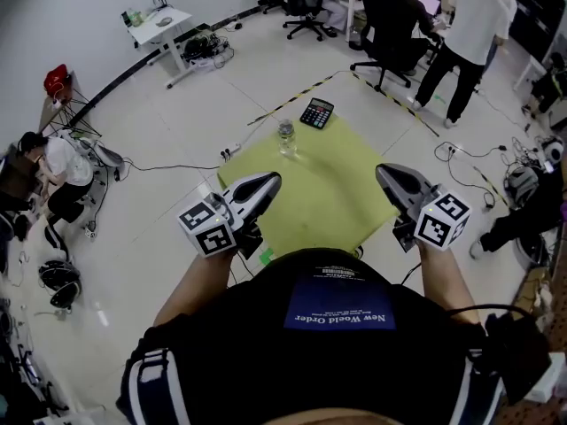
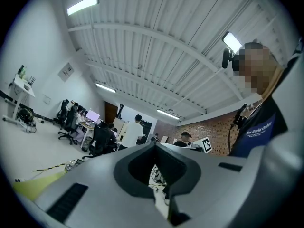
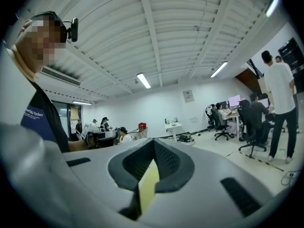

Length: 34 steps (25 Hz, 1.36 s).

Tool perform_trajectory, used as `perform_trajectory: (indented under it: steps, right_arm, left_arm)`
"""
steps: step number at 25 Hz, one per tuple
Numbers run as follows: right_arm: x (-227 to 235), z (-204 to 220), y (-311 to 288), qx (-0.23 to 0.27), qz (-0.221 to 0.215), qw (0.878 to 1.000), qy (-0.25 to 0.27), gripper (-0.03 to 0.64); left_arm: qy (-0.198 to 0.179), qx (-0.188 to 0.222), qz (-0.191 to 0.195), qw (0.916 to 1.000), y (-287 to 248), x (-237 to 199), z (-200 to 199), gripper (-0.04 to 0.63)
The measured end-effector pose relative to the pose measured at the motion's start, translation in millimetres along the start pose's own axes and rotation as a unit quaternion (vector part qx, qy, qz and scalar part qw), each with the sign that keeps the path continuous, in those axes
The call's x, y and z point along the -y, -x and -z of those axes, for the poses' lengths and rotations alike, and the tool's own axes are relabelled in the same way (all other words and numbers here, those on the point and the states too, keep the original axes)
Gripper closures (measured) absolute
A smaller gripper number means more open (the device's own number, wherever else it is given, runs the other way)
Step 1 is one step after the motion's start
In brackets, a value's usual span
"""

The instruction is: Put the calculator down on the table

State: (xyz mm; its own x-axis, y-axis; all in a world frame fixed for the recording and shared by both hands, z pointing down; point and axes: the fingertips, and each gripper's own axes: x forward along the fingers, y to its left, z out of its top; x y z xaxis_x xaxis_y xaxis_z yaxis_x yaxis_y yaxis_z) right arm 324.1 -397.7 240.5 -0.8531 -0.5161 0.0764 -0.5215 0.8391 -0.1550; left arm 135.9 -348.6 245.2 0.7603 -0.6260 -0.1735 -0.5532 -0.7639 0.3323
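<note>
A black calculator (image 1: 316, 112) lies flat at the far corner of the yellow-green table (image 1: 328, 184). A clear water bottle (image 1: 286, 137) stands just nearer, left of it. My left gripper (image 1: 270, 180) hovers over the table's near left edge and points toward its middle, shut and holding nothing. At the near right edge, my right gripper (image 1: 383, 171) is shut and empty too. In the left gripper view the jaws (image 2: 154, 146) meet at the tip, with a strip of table (image 2: 35, 184) at the lower left. The right gripper view shows its jaws (image 3: 153, 144) closed.
A black-and-yellow tape line (image 1: 292, 100) runs on the floor behind the table. A person (image 1: 461, 34) stands at the back right by office chairs (image 1: 385, 25). Another person (image 1: 53, 166) sits at the left. Cables (image 1: 469, 162) lie at the right.
</note>
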Motion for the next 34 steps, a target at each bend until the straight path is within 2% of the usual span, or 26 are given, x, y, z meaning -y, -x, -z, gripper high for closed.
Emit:
perform_trajectory:
  steps: [14,34]
  right_arm:
    - [-7,-5,3,-0.012,0.005,0.999,0.034,0.63]
    - [-8,-5,13,-0.017,-0.002,0.999,0.039,0.632]
  left_arm:
    - [0.0,-0.002,0.022,0.9997,-7,3,-5,0.589]
    - [0.008,-0.005,0.029,0.9995,-12,14,-3,0.589]
